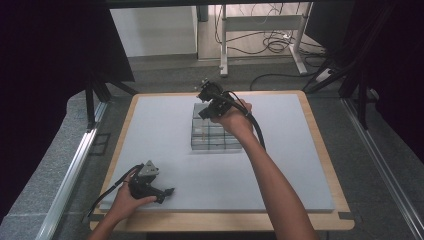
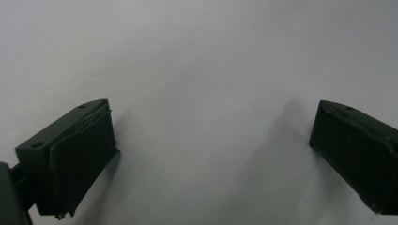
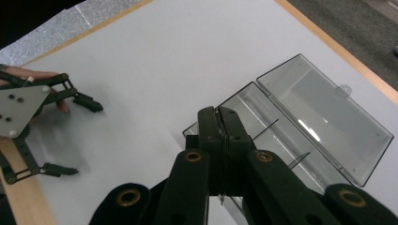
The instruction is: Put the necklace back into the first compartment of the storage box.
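Overhead, dark curtains flank a grey floor with cables (image 1: 272, 44) and a white desk frame (image 1: 260, 22). Wood-edged board (image 1: 320, 135) carries a pale grey mat (image 3: 155, 61). Clear plastic case (image 3: 324, 112) lies open mid-mat. Right gripper (image 3: 219, 123) above it, jaws closed, empty. Left gripper (image 2: 211, 154) near front-left edge, jaws wide, empty.

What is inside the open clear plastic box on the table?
The clear plastic box lies open; its lid half and most of the base look empty. The shut right gripper covers the base's near end, so that part stays unknown.
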Available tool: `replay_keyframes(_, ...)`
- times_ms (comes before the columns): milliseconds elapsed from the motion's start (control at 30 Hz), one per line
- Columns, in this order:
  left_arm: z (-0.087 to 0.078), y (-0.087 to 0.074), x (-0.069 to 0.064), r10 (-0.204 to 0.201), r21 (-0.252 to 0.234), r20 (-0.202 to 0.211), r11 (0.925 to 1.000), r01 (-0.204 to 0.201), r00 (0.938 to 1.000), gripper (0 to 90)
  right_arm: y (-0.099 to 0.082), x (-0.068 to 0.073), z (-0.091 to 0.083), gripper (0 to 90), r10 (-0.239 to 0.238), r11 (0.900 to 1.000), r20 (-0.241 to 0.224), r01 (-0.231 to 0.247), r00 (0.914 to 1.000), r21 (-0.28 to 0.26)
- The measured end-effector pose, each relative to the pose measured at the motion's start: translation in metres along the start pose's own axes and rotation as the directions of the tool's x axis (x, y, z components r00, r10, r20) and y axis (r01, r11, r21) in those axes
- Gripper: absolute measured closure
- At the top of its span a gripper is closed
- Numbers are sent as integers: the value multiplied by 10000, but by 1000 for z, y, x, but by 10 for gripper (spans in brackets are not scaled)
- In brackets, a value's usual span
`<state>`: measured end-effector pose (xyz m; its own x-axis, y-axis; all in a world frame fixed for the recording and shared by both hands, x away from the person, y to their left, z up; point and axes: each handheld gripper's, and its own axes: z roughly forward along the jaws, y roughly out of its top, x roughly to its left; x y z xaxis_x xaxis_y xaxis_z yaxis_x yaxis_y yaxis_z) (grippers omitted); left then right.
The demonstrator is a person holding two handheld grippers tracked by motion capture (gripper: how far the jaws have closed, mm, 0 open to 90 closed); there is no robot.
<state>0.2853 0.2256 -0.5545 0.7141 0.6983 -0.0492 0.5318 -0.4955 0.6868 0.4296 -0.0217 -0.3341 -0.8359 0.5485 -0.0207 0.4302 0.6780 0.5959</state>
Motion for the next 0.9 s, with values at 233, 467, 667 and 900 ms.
replay_keyframes(233, 0, 0, 0, -7, -11, 3, 10000, 7, 10000, 4, 5, -10, 5, 882, 304, 9994, 31, -303, 9995, -186)
replay_keyframes(467, 0, 0, 0, 23, -8, 6, 10000, -23, 10000, 4, 7, -17, 13, 881, 555, 9977, 186, -547, 9983, -389)
replay_keyframes(667, 0, 0, 0, 5, -13, 12, 10000, -5, 10000, 4, 9, -24, 23, 881, 736, 9961, 207, -725, 9971, -505)
replay_keyframes(900, 0, 0, 0, -12, -26, 13, 10000, 12, 10000, 4, 10, -31, 33, 881, 1027, 9932, 345, -1005, 9941, -587)
